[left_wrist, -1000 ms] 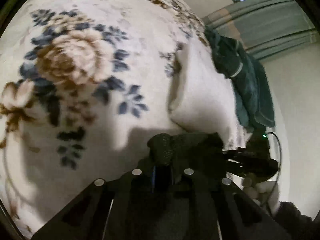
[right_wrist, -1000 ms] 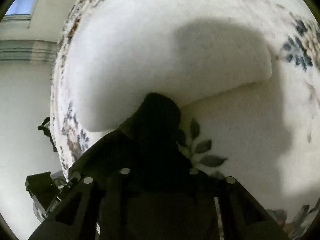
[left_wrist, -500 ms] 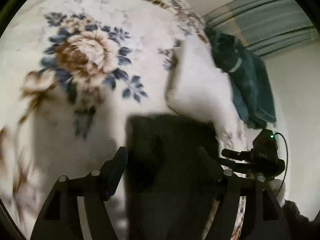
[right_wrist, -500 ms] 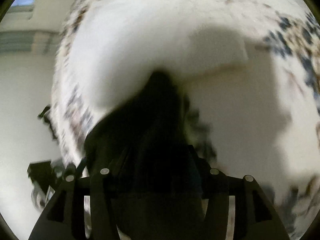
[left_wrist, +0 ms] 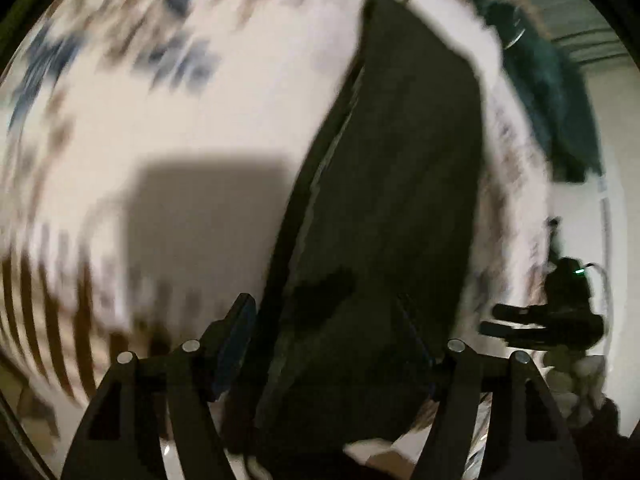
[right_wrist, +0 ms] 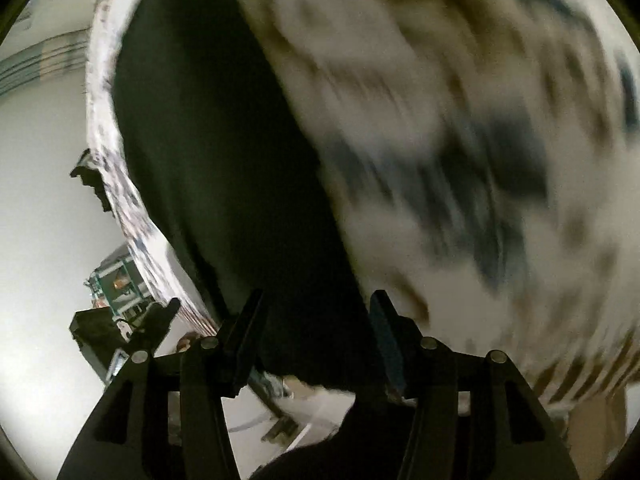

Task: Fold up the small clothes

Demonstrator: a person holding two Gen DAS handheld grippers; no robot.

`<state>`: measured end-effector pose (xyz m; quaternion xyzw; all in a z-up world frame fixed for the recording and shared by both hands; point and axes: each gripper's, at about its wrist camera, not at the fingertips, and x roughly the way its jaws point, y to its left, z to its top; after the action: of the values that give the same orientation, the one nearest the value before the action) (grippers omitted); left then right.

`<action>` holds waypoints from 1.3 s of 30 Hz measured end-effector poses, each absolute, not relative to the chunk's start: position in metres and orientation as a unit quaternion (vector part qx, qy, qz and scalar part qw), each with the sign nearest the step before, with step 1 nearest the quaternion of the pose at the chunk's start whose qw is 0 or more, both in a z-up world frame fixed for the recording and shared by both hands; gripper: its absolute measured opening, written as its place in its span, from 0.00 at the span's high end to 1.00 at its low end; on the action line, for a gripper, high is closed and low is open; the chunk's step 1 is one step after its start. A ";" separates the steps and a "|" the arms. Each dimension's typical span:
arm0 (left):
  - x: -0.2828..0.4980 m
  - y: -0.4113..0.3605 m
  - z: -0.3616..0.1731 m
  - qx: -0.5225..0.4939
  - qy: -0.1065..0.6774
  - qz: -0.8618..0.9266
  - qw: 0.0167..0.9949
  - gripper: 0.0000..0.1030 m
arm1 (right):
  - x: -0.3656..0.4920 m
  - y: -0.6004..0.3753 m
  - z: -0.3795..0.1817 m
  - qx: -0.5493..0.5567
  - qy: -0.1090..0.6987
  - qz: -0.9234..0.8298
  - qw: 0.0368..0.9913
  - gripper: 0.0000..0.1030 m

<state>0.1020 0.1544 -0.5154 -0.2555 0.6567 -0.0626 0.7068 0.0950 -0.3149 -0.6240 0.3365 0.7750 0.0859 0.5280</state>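
Both the left gripper and right gripper are spread wide, the black garment running between their fingers toward 12 o'clock; everything's blurry, no readable writing.

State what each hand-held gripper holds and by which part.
Nothing is held. The left hand-held gripper and right hand-held gripper both stand open around the dark garment, its near end lying between their fingers.

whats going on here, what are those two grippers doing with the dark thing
A person is working a dark cloth garment with a handheld gripper in each hand, over a cream floral-patterned blanket. Both the left gripper and the right gripper have their jaws spread wide, with the garment lying between the fingers rather than pinched. Both views are heavily motion-blurred. A teal cloth lies at the blanket's far edge.
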 end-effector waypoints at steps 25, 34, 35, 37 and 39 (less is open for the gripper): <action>0.035 0.170 -0.525 -0.218 0.639 -0.044 0.736 0.95 | -0.053 -0.227 -0.655 0.266 0.796 0.055 0.541 0.95; 0.019 0.191 -0.530 -0.295 0.630 -0.068 0.715 0.31 | -0.055 -0.228 -0.675 0.307 0.801 0.086 0.507 0.55; 0.014 0.196 -0.538 -0.294 0.633 -0.058 0.714 0.30 | -0.057 -0.230 -0.679 0.321 0.798 0.089 0.502 0.53; 0.009 0.196 -0.557 -0.317 0.641 -0.067 0.696 0.30 | -0.065 -0.226 -0.695 0.341 0.805 0.089 0.478 0.53; 0.008 0.193 -0.572 -0.342 0.642 -0.086 0.680 0.29 | -0.069 -0.222 -0.708 0.360 0.808 0.089 0.458 0.53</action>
<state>0.0081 0.1926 -0.5715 -0.3424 0.6425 -0.0862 0.6801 -0.0686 -0.2218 -0.7082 0.3598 0.8078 0.0886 0.4584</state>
